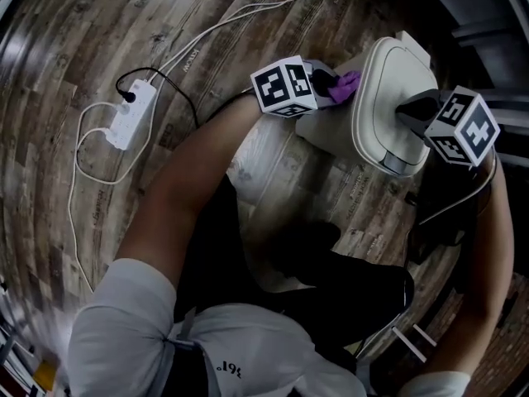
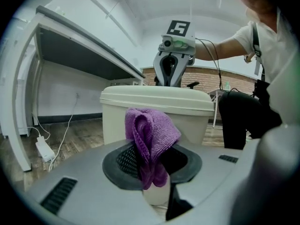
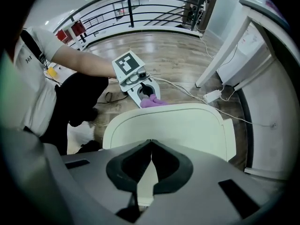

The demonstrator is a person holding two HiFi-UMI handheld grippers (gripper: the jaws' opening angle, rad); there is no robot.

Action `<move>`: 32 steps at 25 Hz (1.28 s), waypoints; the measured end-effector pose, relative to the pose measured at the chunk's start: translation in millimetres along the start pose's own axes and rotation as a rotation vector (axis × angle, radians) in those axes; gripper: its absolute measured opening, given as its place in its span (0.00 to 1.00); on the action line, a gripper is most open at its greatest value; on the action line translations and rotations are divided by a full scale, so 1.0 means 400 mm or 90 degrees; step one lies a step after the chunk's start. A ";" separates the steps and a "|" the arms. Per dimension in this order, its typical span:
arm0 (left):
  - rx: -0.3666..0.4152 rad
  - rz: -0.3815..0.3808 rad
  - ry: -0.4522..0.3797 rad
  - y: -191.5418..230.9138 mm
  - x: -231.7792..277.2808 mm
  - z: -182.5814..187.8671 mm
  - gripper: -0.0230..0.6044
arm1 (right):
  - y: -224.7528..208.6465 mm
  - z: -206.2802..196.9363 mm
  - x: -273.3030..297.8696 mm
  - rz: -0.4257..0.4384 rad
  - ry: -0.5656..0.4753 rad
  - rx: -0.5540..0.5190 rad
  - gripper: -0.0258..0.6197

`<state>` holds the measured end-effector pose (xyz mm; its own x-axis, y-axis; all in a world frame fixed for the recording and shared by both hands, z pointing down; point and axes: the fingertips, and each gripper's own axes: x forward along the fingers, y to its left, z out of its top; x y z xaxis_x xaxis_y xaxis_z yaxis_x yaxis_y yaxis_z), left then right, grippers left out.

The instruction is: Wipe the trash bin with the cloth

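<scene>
Your left gripper (image 1: 325, 81) pinched the bunched cloth (image 2: 150, 135) and held it at the bin's (image 2: 117, 121) side, just under the lid (image 3: 168, 121), apparently to wipe there. Your right gripper (image 3: 150, 146), jaws shut and empty, pointed down onto the lid, probably steadying the bin.

Probably an office loft — wood-plank floor (image 1: 66, 73), white desk (image 2: 70, 48), black railing (image 3: 130, 15), power strip (image 1: 131, 116)

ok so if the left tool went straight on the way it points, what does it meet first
The trash bin: its side wall sits dead ahead of the left tool. The purple cloth it grips would likely press there first, though depth is hard to judge.
</scene>
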<state>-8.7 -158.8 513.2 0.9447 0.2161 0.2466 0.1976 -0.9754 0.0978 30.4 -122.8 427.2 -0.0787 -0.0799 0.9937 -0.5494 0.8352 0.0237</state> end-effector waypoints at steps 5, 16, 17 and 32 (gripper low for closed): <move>-0.012 -0.017 -0.008 -0.076 -0.016 -0.013 0.19 | 0.001 0.002 0.002 0.008 0.038 -0.023 0.05; 0.012 -0.062 0.011 -0.209 -0.032 -0.034 0.19 | 0.001 0.005 0.001 0.009 0.020 0.010 0.05; 0.013 -0.072 0.011 -0.225 -0.031 -0.035 0.19 | 0.001 0.005 0.001 0.012 0.019 0.016 0.05; 0.059 -0.236 0.042 -0.395 -0.024 -0.042 0.19 | 0.000 0.015 0.001 -0.009 0.020 0.035 0.05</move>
<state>-53.5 -6.0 511.4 0.7863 0.5548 0.2720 0.5487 -0.8294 0.1055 25.2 -126.1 426.8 -0.0450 -0.0739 0.9962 -0.5956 0.8027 0.0326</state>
